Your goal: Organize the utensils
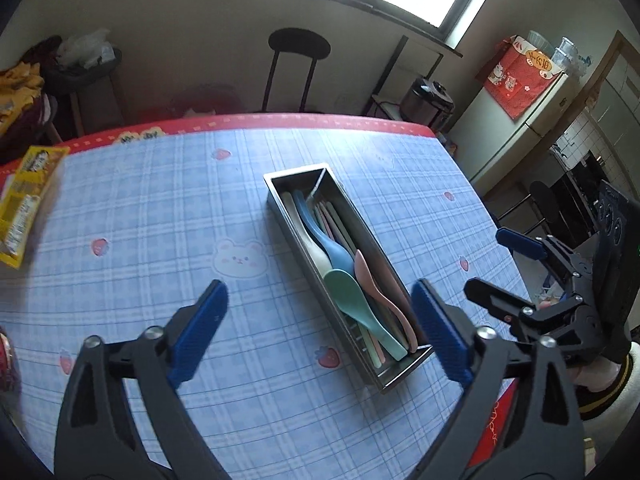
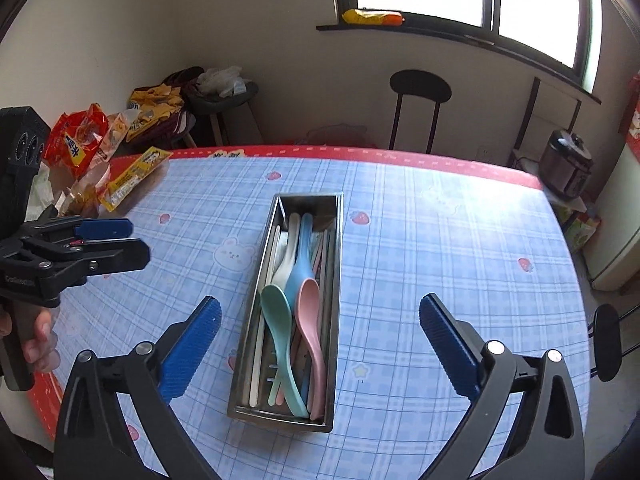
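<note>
The left gripper [image 1: 316, 332] and right gripper [image 2: 320, 344] both hang wide apart, holding nothing, above the near part of the desk [image 2: 440, 240]. Between them, mid-desk, a steel tray [image 2: 334, 300] runs lengthwise away from the near edge. In it lie a green spoon [image 2: 278, 316], pink spoon [image 2: 312, 312], blue spoon [image 2: 300, 268] and white spoon [image 2: 288, 256] over pastel chopsticks [image 2: 256, 360]. Snack packets [image 2: 124, 182] sit at the far left corner.

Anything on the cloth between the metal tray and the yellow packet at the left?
Nothing: in the left wrist view, only bare checked tablecloth lies between the metal tray and the yellow packet.
</note>
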`<act>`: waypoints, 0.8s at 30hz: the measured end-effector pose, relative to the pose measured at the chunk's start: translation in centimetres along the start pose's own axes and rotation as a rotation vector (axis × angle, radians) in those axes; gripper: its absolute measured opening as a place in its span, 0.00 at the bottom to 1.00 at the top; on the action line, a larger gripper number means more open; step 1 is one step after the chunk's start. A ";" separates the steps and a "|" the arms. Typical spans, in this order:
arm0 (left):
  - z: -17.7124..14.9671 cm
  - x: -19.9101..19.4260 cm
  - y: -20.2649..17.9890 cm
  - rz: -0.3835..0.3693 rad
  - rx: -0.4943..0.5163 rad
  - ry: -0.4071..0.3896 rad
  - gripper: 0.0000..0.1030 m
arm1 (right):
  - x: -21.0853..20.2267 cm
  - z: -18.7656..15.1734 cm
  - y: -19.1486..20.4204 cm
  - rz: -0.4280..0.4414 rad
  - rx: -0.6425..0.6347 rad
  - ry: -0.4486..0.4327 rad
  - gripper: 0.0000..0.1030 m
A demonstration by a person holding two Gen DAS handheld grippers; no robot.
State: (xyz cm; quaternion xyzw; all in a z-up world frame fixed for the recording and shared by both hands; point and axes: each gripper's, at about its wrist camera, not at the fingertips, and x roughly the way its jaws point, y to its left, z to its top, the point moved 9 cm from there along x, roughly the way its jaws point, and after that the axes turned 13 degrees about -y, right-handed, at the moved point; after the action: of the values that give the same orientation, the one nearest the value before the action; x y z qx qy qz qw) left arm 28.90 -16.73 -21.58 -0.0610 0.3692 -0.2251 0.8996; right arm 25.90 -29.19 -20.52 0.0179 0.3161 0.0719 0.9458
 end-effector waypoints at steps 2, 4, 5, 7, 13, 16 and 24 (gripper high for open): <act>1.5 -2.8 0.1 0.007 0.024 -0.060 0.94 | -2.0 1.7 0.2 -0.021 -0.002 -0.043 0.94; 2.6 -5.6 0.2 0.041 0.048 -0.106 0.94 | -4.1 3.2 0.4 -0.043 0.000 -0.089 0.94; 3.1 -6.9 0.4 0.056 0.057 -0.127 0.94 | -5.2 3.8 0.5 -0.050 0.004 -0.110 0.94; 3.8 -9.8 0.7 0.091 0.071 -0.165 0.94 | -7.5 4.9 0.8 -0.060 0.015 -0.150 0.94; 4.4 -17.4 1.1 0.194 0.078 -0.265 0.94 | -13.1 6.4 2.4 -0.092 0.034 -0.219 0.94; 3.7 -20.0 1.5 0.285 0.081 -0.276 0.94 | -15.3 6.3 3.8 -0.093 0.029 -0.239 0.94; 0.3 -23.6 1.1 0.357 0.099 -0.286 0.94 | -18.4 4.4 6.6 -0.093 0.018 -0.248 0.94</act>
State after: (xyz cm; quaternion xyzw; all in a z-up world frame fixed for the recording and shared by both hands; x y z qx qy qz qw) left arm 14.76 -5.12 -6.68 0.0181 0.2316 -0.0692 0.9702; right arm 13.21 -25.30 -5.52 0.0206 0.1981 0.0225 0.9797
